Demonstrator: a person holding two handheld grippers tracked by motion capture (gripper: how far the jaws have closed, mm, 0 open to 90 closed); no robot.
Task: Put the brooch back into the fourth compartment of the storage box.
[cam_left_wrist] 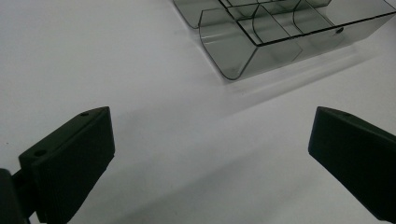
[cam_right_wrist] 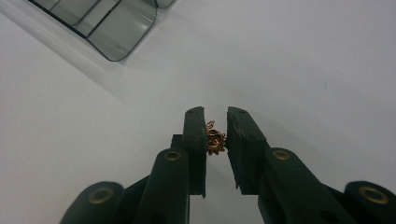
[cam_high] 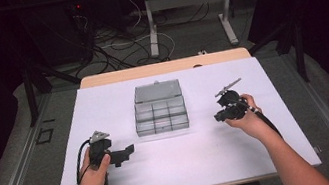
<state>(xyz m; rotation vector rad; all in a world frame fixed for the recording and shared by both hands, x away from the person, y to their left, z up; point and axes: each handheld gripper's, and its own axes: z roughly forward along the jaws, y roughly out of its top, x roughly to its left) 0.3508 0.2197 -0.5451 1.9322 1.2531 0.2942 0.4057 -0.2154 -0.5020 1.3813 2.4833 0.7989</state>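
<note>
So far the right gripper (cam_right_wrist: 216,133) is pinching a small gold ornament (cam_right_wrist: 215,140) in its fingers; the left gripper (cam_left_wrist: 210,163) is gaping empty, the compartment box (cam_high: 161,116) awaiting it mid-desk.

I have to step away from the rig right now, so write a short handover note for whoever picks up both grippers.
Right gripper: jaws closed on a small gold ornament, held above the white table cover, to the right of the box.
Left gripper: jaws wide open, holding nothing, to the near left of the box.
Clear compartment box: mid-table, lid folded open behind it; the compartments look empty.
Done: ornament picked up.
Left: it probably goes into one of the compartments, then the lid may need closing; the free left gripper could steady the box.
</note>
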